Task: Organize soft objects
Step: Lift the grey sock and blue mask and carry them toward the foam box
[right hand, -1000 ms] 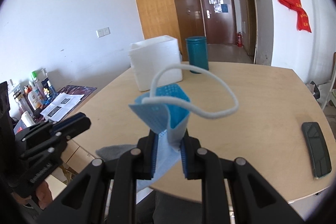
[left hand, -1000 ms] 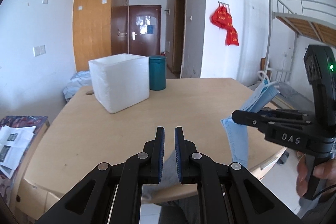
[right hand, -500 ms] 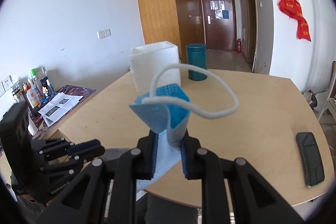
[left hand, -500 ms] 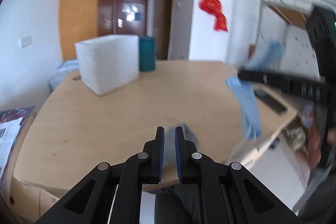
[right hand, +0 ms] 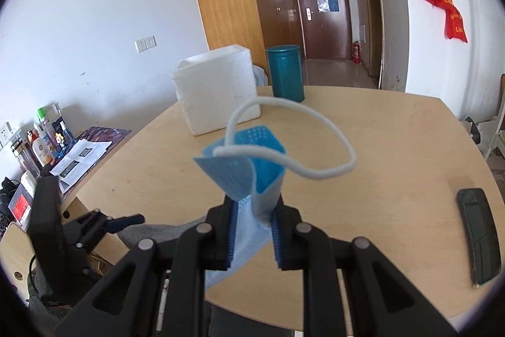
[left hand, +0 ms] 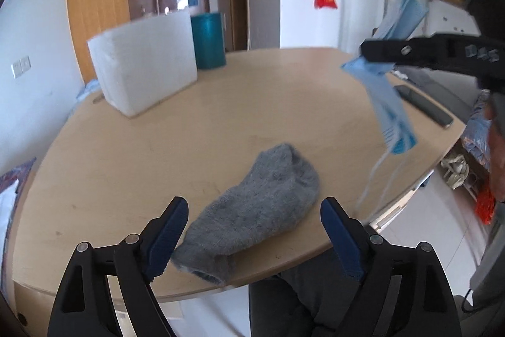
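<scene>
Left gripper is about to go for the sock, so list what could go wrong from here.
1. The grey sock overhangs the near edge of the table. The left gripper has just opened around it without touching it; a nudge could push it off.
2. The right gripper pinches only one end of the blue mask; in the left view the rest hangs loose and could drag or snag.
3. The phone lies near the mask's path and might get swept.
</scene>
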Demonstrator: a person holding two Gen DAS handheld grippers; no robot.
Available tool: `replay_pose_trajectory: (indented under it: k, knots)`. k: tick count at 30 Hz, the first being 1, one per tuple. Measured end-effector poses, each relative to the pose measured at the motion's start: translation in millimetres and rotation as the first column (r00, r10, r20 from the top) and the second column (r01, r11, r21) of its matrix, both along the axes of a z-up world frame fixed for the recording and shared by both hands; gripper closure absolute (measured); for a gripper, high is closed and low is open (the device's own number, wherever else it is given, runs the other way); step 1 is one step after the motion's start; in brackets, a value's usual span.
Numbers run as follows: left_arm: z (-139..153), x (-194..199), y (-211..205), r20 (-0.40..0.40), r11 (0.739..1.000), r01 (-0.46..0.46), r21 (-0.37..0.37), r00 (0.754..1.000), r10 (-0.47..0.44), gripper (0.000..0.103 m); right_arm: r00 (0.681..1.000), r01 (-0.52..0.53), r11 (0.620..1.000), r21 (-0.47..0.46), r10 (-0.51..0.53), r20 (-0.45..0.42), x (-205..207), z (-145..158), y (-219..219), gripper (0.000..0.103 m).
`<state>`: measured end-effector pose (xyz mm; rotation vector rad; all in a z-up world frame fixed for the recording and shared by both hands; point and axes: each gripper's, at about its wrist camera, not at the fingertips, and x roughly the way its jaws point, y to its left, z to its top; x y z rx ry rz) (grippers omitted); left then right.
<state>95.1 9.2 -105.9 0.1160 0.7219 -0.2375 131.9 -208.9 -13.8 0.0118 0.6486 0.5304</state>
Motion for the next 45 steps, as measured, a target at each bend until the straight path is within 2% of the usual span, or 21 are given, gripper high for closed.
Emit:
replay_pose_trajectory:
  k: [1, 3, 5, 8, 11, 17, 23, 34, 45]
  knots:
    - [-5, 5, 0, -0.021, 1.000, -0.006, 0.000, 1.000, 0.006, 0.030, 1.000, 0.001, 1.000, 0.001, -0.001, -0.003, 2, 0, -1, 0.080]
    - [-11, 11, 2, -0.060, 1.000, -0.007, -0.014, 0.998, 0.007, 0.065, 1.000, 0.005, 1.000, 0.004, -0.005, -0.008, 5, 0, -4, 0.080]
    - [-18, 21, 7, -0.104, 0.999, -0.041, -0.032, 0.994, 0.038, 0.084, 1.000, 0.007, 1.000, 0.006, -0.007, -0.011, 8, 0, -6, 0.080]
    - [-14, 24, 12, -0.077, 0.997, -0.073, -0.039, 0.995, 0.070, 0.091, 1.000, 0.007, 1.000, 0.012, -0.007, -0.014, 12, 1, -6, 0.080]
    - [3, 22, 25, -0.028, 0.988, -0.117, -0.098, 0.993, 0.115, 0.093, 1.000, 0.004, 1.000, 0.011, -0.003, -0.015, 16, 2, -4, 0.080]
    - [43, 22, 42, 0.060, 0.976, -0.168, -0.137, 0.982, 0.177, 0.093, 1.000, -0.029, 0.999, 0.014, 0.029, 0.001, 26, 12, 9, 0.080]
    - [71, 25, 48, 0.150, 0.974, -0.202, -0.105, 0.965, 0.216, 0.093, 0.997, -0.072, 0.997, 0.007, 0.072, 0.022, 44, 26, 31, 0.080]
    - [106, 60, 78, 0.180, 0.957, -0.256, -0.135, 0.944, 0.278, 0.093, 0.989, -0.144, 0.989, -0.021, 0.145, 0.038, 81, 44, 76, 0.080]
    - [132, 95, 96, 0.215, 0.949, -0.272, -0.157, 0.929, 0.302, 0.093, 0.979, -0.192, 0.980, -0.048, 0.194, 0.054, 114, 60, 110, 0.080]
